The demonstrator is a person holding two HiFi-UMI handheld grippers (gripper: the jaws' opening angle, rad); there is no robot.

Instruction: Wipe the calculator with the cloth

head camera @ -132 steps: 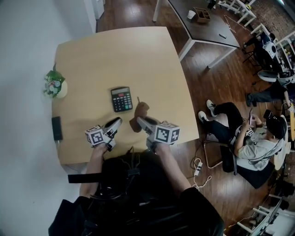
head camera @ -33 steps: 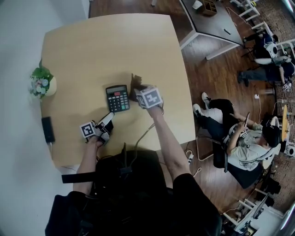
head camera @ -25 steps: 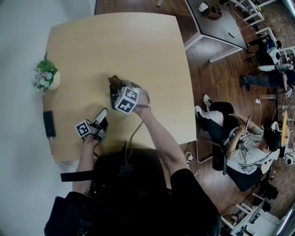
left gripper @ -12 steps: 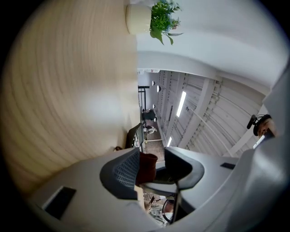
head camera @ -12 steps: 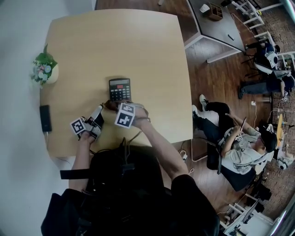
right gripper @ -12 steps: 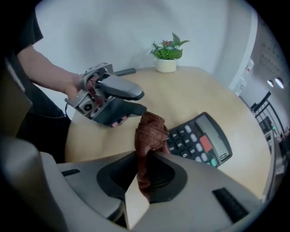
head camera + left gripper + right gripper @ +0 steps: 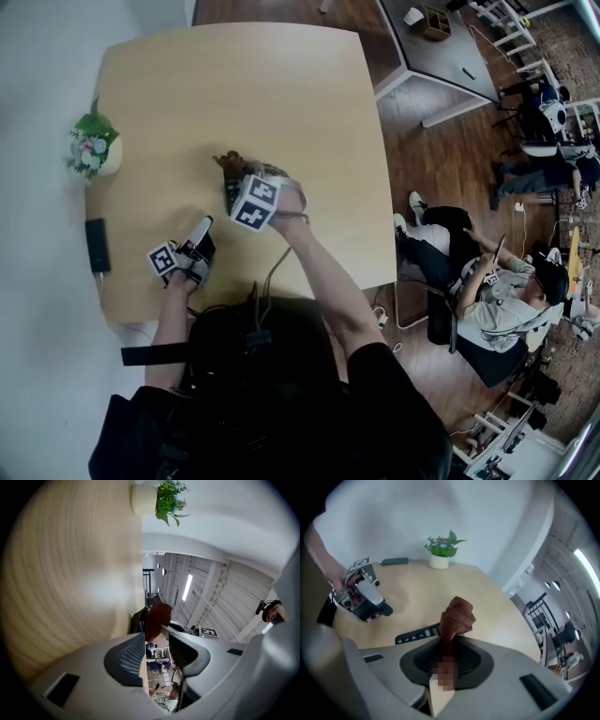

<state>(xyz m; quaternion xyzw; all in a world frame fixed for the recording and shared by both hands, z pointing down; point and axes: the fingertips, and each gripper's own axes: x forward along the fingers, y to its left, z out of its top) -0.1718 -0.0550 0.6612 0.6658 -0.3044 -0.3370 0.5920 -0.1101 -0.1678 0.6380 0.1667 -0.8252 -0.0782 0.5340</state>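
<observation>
Directly under our right gripper (image 7: 449, 645), pinching the crumpled brown cloth (image 7: 457, 615), lay the black rectangular calculator (image 7: 417, 634), crosswise.

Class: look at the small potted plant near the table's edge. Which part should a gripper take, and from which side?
Probably the pot, by its pale round side below the leaves, approached level from across the open table. It stands upright, the foliage spreads over the rim, and the white room wall seems close behind it.
</observation>
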